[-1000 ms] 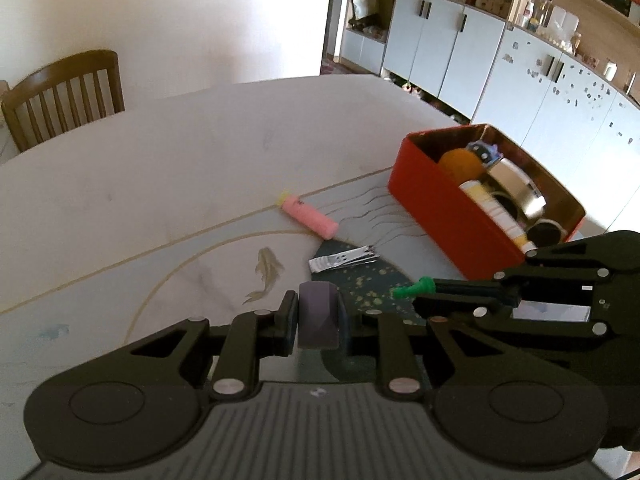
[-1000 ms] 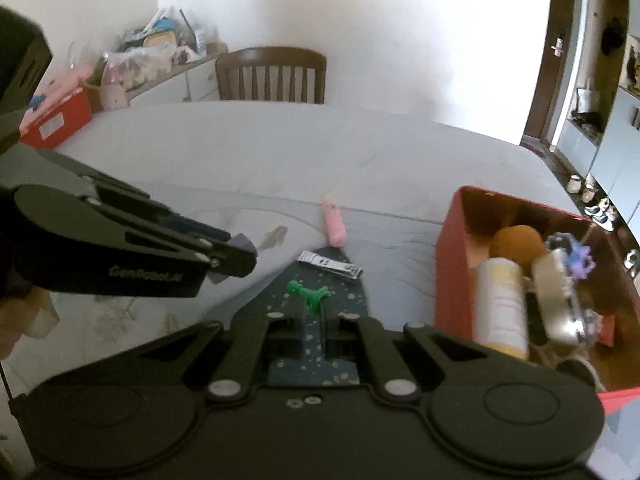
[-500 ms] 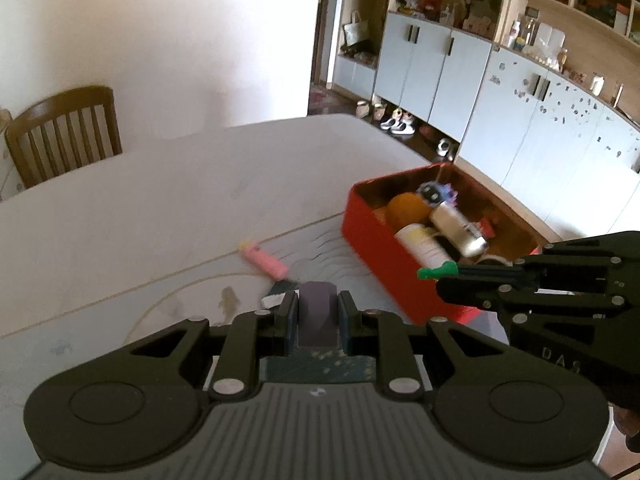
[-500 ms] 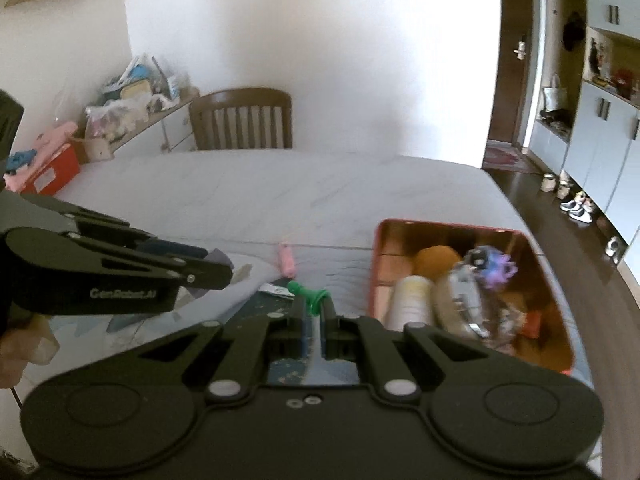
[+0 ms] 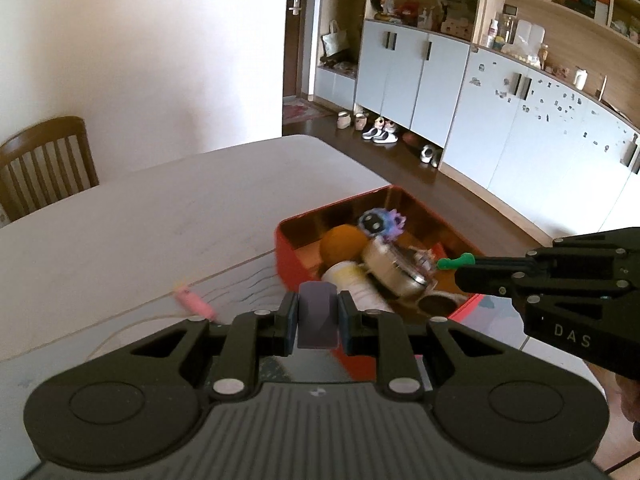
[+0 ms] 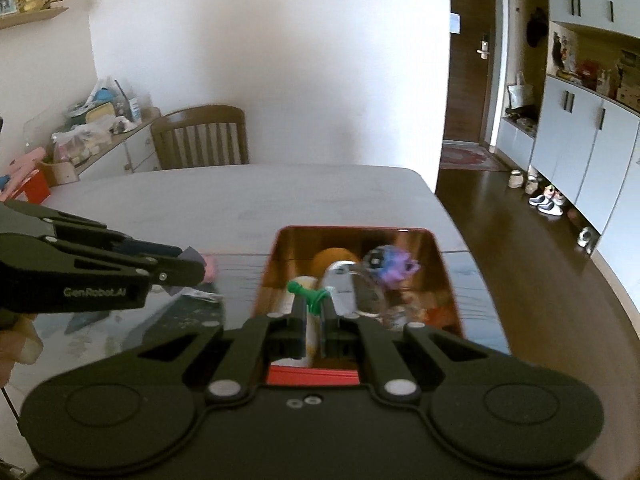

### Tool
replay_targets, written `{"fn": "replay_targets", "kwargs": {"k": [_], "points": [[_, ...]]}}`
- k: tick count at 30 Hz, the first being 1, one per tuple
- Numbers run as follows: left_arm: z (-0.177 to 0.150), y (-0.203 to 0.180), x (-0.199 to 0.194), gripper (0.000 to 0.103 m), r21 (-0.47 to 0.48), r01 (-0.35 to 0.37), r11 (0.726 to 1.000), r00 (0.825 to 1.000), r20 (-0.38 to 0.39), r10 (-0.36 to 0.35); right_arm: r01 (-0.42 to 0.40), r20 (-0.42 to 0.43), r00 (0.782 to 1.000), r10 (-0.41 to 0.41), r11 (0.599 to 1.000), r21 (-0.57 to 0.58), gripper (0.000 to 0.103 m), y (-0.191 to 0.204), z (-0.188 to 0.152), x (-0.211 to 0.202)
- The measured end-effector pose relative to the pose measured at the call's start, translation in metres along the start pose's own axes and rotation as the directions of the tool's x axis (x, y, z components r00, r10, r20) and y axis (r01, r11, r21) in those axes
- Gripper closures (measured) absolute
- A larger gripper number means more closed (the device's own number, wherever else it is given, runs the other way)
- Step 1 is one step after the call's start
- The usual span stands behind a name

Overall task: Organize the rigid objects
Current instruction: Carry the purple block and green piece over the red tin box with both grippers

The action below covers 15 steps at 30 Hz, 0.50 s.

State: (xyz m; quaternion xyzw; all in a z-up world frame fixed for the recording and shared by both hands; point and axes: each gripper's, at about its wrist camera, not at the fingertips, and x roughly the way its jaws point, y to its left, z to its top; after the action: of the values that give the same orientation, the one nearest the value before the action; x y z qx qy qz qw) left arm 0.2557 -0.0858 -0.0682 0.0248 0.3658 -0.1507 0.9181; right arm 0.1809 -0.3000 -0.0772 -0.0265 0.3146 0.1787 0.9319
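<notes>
My left gripper is shut on a small purple-grey block and holds it above the near left edge of the red box. My right gripper is shut on a small green piece and holds it over the red box. The box holds an orange ball, a purple toy, a metal tin and a pale bottle. A pink lighter lies on the table to the left of the box. Each gripper shows in the other's view, the right one and the left one.
The box sits near the table's right edge, with dark floor beyond. A nail clipper lies on the patterned mat left of the box. A wooden chair stands at the far side. White cabinets line the right wall.
Both grippers have risen and moved right with their objects, from over the mat to over the red box. The lighter and clipper stay put.
</notes>
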Motion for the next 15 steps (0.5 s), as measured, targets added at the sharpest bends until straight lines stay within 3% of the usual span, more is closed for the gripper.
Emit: {"fn": "replay_targets", "kwargs": {"k": [15], "points": [[0.023, -0.047, 0.054, 0.082, 0.026, -0.05, 0.998, 0.999, -0.018, 0.05, 0.009, -0.043, 0.999, -0.009, 1.0, 0.0, 0.098, -0.064, -0.01, 0.016]]}}
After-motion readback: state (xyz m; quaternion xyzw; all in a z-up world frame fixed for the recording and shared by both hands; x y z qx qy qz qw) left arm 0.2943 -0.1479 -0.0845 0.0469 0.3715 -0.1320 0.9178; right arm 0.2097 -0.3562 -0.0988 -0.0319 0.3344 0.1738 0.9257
